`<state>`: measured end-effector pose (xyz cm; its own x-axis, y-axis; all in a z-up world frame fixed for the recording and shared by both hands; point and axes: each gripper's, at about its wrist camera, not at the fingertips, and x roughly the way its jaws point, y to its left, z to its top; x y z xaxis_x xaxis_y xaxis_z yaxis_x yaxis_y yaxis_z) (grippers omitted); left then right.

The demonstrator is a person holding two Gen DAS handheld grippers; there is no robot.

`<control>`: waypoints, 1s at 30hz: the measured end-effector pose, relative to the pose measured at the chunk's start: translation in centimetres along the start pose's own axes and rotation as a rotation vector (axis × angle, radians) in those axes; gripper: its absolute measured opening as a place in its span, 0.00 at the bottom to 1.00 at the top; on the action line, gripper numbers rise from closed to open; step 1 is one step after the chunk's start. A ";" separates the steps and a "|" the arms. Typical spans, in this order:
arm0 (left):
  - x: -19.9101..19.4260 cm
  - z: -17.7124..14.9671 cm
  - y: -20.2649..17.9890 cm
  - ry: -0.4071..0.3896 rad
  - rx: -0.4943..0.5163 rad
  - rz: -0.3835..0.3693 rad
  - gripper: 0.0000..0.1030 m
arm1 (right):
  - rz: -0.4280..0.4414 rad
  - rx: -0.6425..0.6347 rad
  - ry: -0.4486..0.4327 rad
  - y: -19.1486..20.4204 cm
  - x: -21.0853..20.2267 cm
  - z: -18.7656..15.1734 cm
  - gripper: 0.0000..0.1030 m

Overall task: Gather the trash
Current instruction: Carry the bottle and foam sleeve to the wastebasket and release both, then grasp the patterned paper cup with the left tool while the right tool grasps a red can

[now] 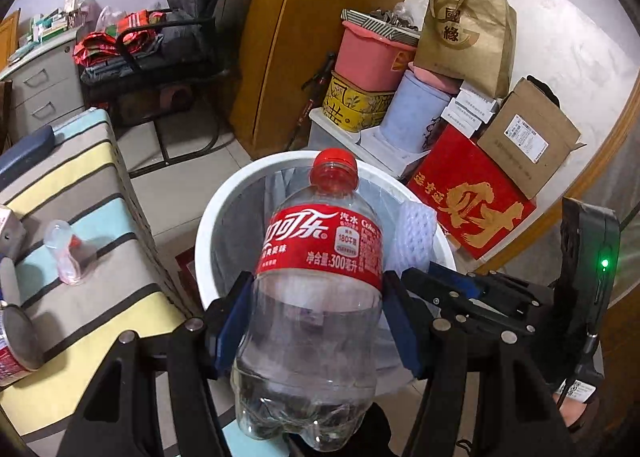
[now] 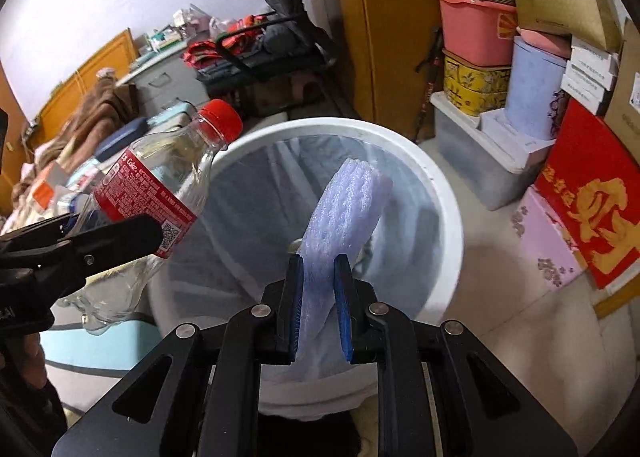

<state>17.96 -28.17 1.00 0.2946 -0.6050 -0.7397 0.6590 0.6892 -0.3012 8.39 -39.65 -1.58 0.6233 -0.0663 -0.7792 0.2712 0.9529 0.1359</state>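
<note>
Left gripper (image 1: 318,321) pitched steeply downward, jaws set about half wide and pressed on both flanks of clear bottle (image 1: 320,281). Right gripper (image 2: 320,297) pitched steeply downward likewise, jaws drawn nearly together, foam sheet (image 2: 344,213) pinched between blue pads. Both grippers held side by side, left one seen at left edge of right wrist view.

The bottle (image 1: 316,297) is clear plastic with a red cap (image 1: 334,165) and a red label (image 1: 324,241) in white lettering. The bin (image 2: 448,217) is white with a grey liner. The foam (image 2: 344,209) is pale lilac-white with a netted pattern. Both hand-held grippers, left (image 1: 316,321) and right (image 2: 318,309), are black with blue pads. The cushion (image 1: 80,193) is striped grey, yellow and light blue with dark lines. A red box (image 1: 472,197) bears gold characters
</note>
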 end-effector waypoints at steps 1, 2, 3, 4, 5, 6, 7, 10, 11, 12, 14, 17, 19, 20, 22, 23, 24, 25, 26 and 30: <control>0.1 -0.1 0.0 0.001 0.001 -0.003 0.67 | -0.003 -0.002 0.006 -0.1 0.1 0.0 0.16; 0.1 -0.1 0.0 -0.002 0.000 -0.002 0.73 | -0.005 -0.003 0.009 -0.2 0.2 0.0 0.17; 0.1 -0.1 0.0 -0.009 0.002 -0.001 0.77 | -0.012 0.001 0.012 -0.3 0.2 0.0 0.18; -0.1 -0.2 -0.1 -0.017 0.008 0.000 0.77 | -0.016 0.004 0.011 -0.4 0.2 0.0 0.20; -0.1 -0.1 -0.2 -0.017 0.012 -0.003 0.77 | -0.020 0.008 0.009 -0.5 0.1 -0.1 0.23; -0.1 -0.1 -0.1 -0.015 0.011 -0.005 0.77 | -0.024 0.014 0.006 -0.7 0.1 -0.1 0.24; -0.2 -0.1 0.0 -0.018 0.006 -0.005 0.77 | -0.023 0.019 0.003 -0.8 0.0 -0.1 0.28; -0.8 -0.3 0.2 -0.031 0.004 0.005 0.77 | -0.013 0.028 -0.003 -0.8 -0.1 -0.2 0.45; -0.9 -0.3 0.3 -0.032 -0.002 0.007 0.77 | -0.009 0.028 -0.008 -0.7 -0.2 -0.2 0.53; -1.1 -0.4 0.5 -0.033 -0.010 0.007 0.77 | -0.008 0.028 -0.011 -0.6 -0.2 -0.2 0.56; -1.5 -0.5 0.8 -0.036 -0.020 0.007 0.77 | -0.008 0.030 -0.020 -0.5 -0.4 -0.2 0.56; -2.4 -0.8 1.1 -0.049 -0.027 0.020 0.77 | -0.003 0.033 -0.028 -0.2 -0.8 -0.2 0.56; -3.1 -1.1 1.3 -0.059 -0.027 0.031 0.77 | -0.002 0.032 -0.038 0.0 -1.1 -0.2 0.56; -3.4 -1.3 1.5 -0.063 -0.030 0.038 0.77 | -0.001 0.032 -0.042 0.2 -1.3 -0.3 0.56; -4.1 -1.7 1.8 -0.072 -0.035 0.047 0.77 | 0.006 0.033 -0.055 0.6 -1.7 -0.4 0.56; -4.6 -1.9 2.0 -0.076 -0.040 0.055 0.77 | 0.011 0.033 -0.059 0.8 -1.9 -0.4 0.56; -5.0 -2.1 2.2 -0.082 -0.038 0.066 0.77 | 0.017 0.030 -0.064 1.1 -2.0 -0.4 0.56; -5.4 -2.4 2.3 -0.089 -0.035 0.075 0.77 | 0.021 0.028 -0.069 1.3 -2.2 -0.5 0.56; -5.7 -2.5 2.5 -0.093 -0.039 0.084 0.77 | 0.024 0.025 -0.074 1.5 -2.3 -0.5 0.56; -7.4 -3.4 3.4 -0.114 -0.061 0.112 0.77 | 0.051 0.008 -0.095 3.0 -3.1 -0.5 0.56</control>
<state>15.67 -20.02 3.36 0.4427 -0.5622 -0.6985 0.5757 0.7755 -0.2593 6.89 -36.46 0.87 0.7029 -0.0463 -0.7098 0.2431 0.9534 0.1786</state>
